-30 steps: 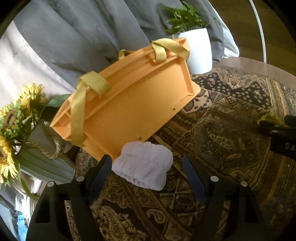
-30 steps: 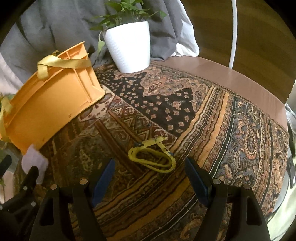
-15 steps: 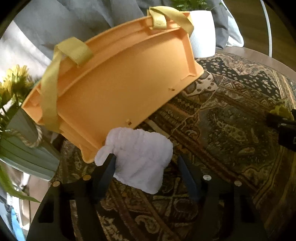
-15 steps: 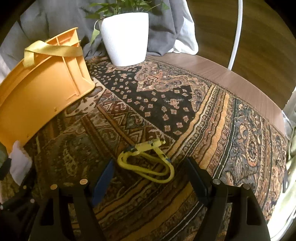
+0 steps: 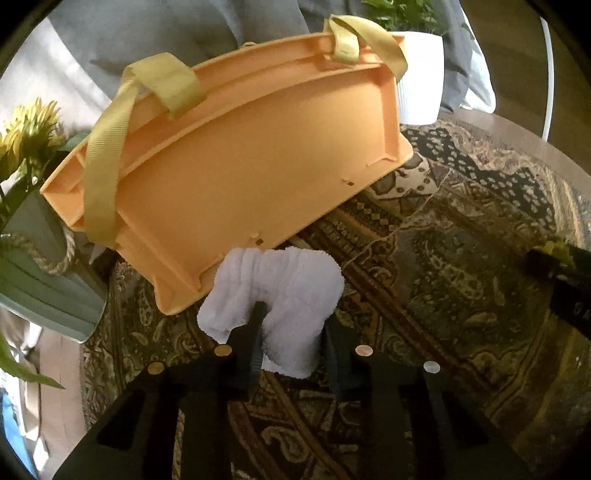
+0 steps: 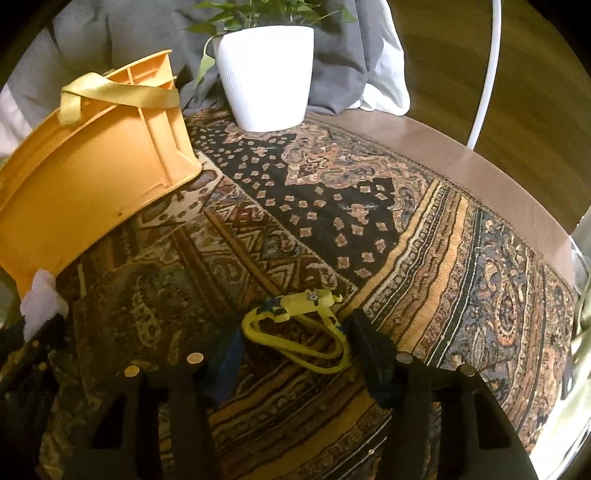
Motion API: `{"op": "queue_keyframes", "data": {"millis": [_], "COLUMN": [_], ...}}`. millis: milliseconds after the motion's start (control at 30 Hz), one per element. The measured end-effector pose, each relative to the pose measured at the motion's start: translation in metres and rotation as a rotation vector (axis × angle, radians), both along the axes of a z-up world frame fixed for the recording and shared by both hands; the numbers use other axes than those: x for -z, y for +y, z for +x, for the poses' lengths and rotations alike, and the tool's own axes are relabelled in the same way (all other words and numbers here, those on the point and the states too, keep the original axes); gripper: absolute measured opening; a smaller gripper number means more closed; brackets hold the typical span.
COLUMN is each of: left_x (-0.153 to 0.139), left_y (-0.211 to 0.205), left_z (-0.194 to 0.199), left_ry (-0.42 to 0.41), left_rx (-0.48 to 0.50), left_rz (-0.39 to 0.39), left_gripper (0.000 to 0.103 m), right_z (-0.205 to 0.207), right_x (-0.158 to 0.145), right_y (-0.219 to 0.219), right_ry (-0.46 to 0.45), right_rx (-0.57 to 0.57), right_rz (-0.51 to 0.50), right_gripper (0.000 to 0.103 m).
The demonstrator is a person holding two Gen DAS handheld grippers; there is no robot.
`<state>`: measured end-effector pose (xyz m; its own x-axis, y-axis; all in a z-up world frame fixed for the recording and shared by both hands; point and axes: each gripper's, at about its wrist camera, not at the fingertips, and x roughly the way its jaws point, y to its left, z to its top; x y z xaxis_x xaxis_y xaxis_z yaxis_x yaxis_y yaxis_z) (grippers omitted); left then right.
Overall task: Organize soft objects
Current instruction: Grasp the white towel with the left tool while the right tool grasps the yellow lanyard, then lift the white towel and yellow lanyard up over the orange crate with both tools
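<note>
Left tongs [image 5: 291, 345] clamped on fluffy white folded cloth [image 5: 280, 295] beside orange plastic basket [image 5: 236, 166], right tongs [image 6: 295, 350] closing around, not yet pressing, yellow looped elastic band [image 6: 299, 332] on patterned table [image 6: 406, 229].

Left wrist camera looks steeply down along its own fingers, close over the patterned rug [image 5: 461, 280], facing the orange basket [image 5: 236, 177] head-on and very near. Right wrist camera tilts down too, set further right, seeing more open rug [image 6: 369, 221] with the basket [image 6: 92, 177] off at its left edge. Both views share the basket, the white plant pot [image 6: 266, 77] [image 5: 421, 92] and the grey cloth [image 5: 207, 33] [image 6: 110, 40] behind
</note>
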<state>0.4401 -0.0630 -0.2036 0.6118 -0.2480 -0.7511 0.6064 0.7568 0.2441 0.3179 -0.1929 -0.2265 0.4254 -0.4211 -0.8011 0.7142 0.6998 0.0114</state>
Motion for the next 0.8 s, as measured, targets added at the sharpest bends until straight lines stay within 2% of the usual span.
{"op": "queue_keyframes", "data": {"millis": [233, 433, 633, 800], "left_x": [-0.011, -0.024, -0.040, -0.052], "left_y": [0.007, 0.015, 0.022, 0.027], "left_z": [-0.010, -0.021, -0.033, -0.042], "left_ry": [-0.004, -0.014, -0.040, -0.019], "left_rx": [-0.017, -0.043, -0.095, -0.146], "left_rz": [-0.039, -0.080, -0.106, -0.146], "left_gripper": [0.028, 0.026, 0.026, 0.026], "right_z": [-0.004, -0.007, -0.008, -0.009], "right_x": [-0.006, -0.017, -0.033, -0.045], "right_y": [0.005, 0.015, 0.020, 0.024], "right_ry": [-0.034, -0.062, -0.089, -0.103], "right_rx": [-0.047, -0.123, -0.200, -0.277], "right_rz": [0.010, -0.005, -0.015, -0.033], "right_gripper": [0.050, 0.050, 0.050, 0.050]}}
